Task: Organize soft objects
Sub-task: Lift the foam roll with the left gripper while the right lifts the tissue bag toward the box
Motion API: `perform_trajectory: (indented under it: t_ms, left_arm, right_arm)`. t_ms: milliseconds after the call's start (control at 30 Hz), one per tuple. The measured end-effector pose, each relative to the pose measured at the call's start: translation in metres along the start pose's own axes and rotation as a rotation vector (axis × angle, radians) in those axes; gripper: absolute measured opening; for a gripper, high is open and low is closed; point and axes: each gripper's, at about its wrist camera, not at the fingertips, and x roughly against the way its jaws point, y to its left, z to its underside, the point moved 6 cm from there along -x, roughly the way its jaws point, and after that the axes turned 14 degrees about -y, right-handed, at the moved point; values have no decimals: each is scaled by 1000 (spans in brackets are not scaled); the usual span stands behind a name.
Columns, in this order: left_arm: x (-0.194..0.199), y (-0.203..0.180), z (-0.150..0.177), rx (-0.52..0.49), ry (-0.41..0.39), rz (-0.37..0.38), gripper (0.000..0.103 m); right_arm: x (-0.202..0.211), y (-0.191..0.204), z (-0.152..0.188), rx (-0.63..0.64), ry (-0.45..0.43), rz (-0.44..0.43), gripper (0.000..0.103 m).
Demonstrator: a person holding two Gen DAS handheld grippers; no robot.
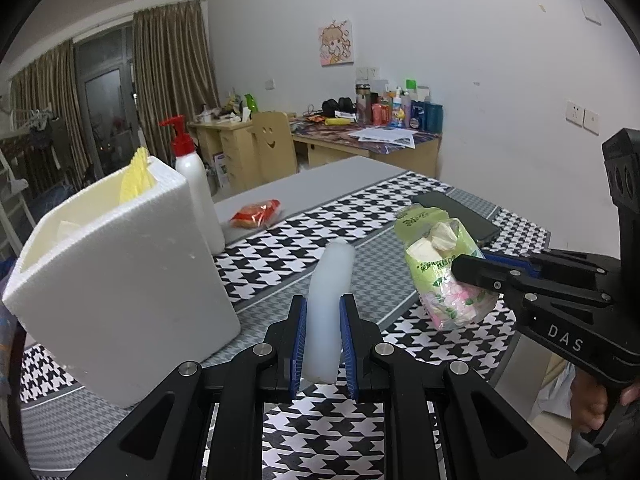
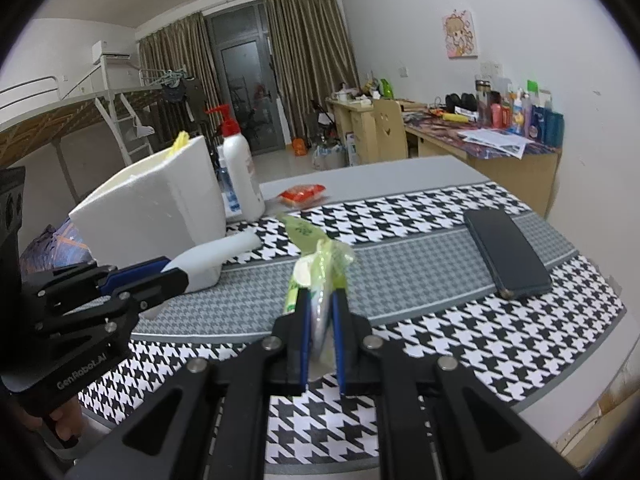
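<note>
A: How's the light from where you hold the claws?

B: Soft and even, from overhead indoors. The glass door (image 2: 244,92) behind my curtains is dark, so nothing comes in there. Shadows on the table (image 1: 360,264) are faint.

A: Any glare?

B: Barely, only a dull sheen on the pump bottle (image 2: 240,176).

A: Sharpness?

B: My fingers are crisp and the far desk (image 1: 372,140) is softer. Both views bend hard at the rim and have black corners.

The foam box (image 1: 120,280) hides the pump bottle's (image 1: 198,184) base and most of its own contents; only a yellow tip (image 1: 138,176) shows. The tissue pack's (image 1: 444,264) print is unreadable. Far desk clutter (image 1: 394,110) is too small to tell.
</note>
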Motion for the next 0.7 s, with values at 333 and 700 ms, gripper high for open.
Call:
perform_trajectory:
  t_ms: [333,700]
  left_arm:
    - [7,12,-11,6,-31,-37,18]
    - [14,17,-35,1,-74,-36,18]
  right_arm:
    - [-3,13,-13,14,-29,-32,13]
    - [-1,27,-30,46,-64,-62,13]
